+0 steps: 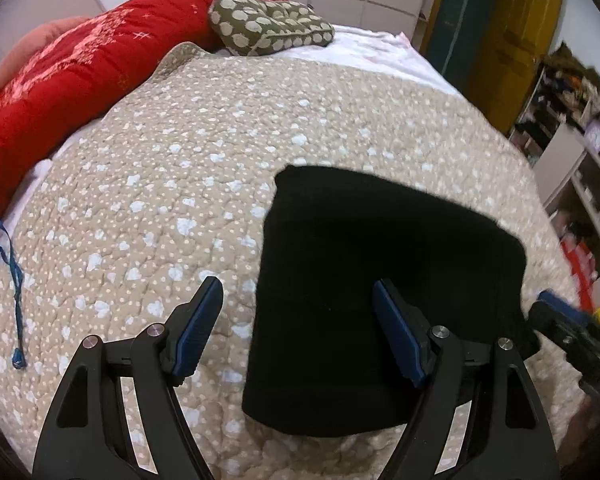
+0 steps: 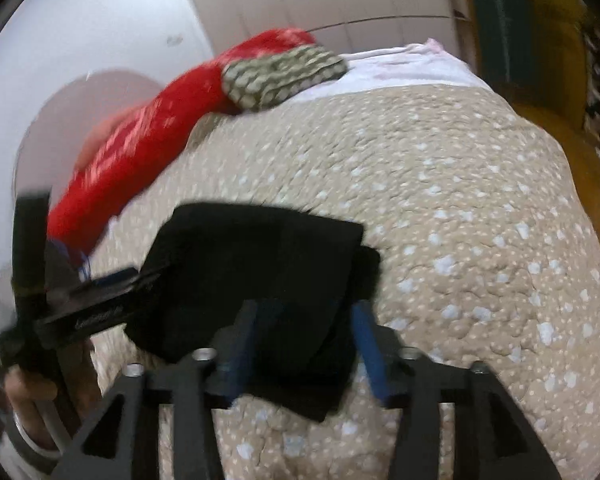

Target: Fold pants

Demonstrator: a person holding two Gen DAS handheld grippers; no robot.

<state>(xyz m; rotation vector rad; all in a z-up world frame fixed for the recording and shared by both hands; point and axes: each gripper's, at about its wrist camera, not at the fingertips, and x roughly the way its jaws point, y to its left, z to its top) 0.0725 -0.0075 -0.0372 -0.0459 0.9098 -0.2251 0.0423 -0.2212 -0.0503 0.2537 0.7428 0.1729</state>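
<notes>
- The black pants (image 1: pixel 388 300) lie folded into a compact, roughly rectangular bundle on the beige quilt (image 1: pixel 172 184) that covers the bed, toward its near right part as the left wrist camera sees it.
- Left tongs (image 1: pixel 298 298) — fingers spread wide, nothing pinched. The left blue pad (image 1: pixel 198 328) hangs over bare quilt just beside the bundle's left edge; the right pad (image 1: pixel 398 332) hangs over the black cloth.
- Right tongs (image 2: pixel 306 314) — spread as well, with the near edge of the pants (image 2: pixel 268 272) between the blue pads (image 2: pixel 370 344). The view is blurred, yet a gap shows on either side of the cloth, so the pads do not appear to press on it.
- In the right wrist view the left tongs reach in from the left edge, a hand (image 2: pixel 40 396) gripping their handle, their tips at the bundle's left corner.
- At the far end of the bed: a red blanket (image 1: pixel 72 80) bunched along the left, and an olive patterned cushion (image 1: pixel 268 26) resting against it.
- A blue cord (image 1: pixel 16 292) trails on the quilt at the left edge.
</notes>
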